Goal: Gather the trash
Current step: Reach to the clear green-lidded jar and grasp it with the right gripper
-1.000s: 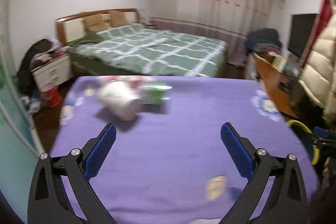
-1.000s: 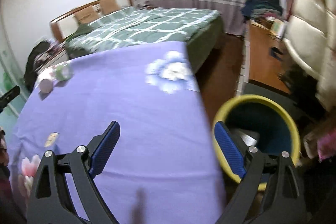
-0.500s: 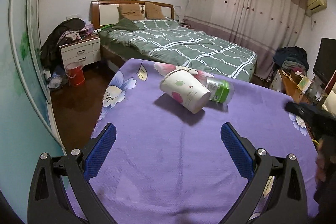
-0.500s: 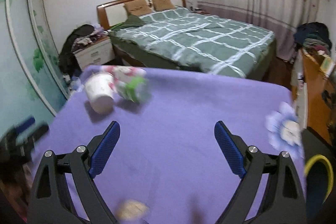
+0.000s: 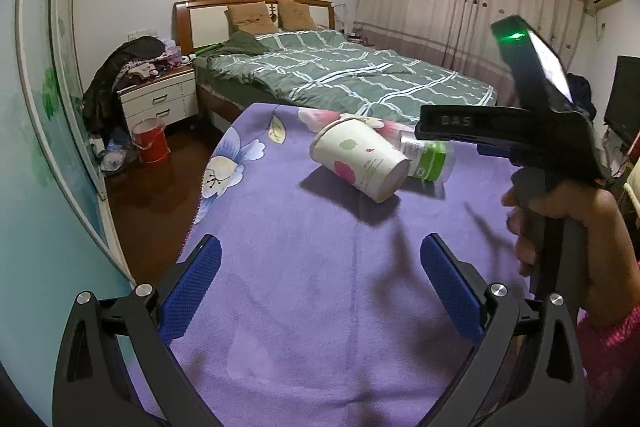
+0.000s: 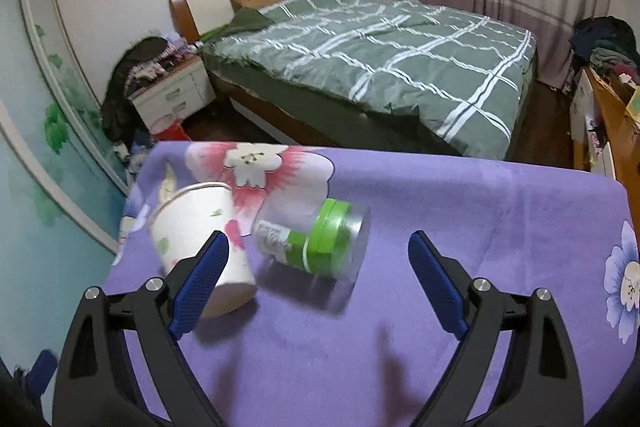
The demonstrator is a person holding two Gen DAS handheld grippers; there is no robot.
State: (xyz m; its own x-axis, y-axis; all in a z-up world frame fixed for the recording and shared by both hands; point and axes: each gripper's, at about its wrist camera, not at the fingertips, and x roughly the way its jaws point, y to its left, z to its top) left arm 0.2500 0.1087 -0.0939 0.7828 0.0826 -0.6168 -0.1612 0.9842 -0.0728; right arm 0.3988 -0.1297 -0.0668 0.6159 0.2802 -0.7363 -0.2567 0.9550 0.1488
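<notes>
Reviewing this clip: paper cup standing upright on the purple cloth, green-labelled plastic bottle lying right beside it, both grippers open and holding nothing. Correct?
Not quite. The paper cup is not upright: it lies on its side on the purple cloth, as the left wrist view shows. The rest holds: the green-labelled bottle lies beside it, and the left gripper and right gripper are open and hold nothing.

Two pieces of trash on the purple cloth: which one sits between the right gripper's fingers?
The clear jar with the green label. It lies on its side in line with the open right gripper. The white paper cup lies left, partly behind the left finger.
</notes>
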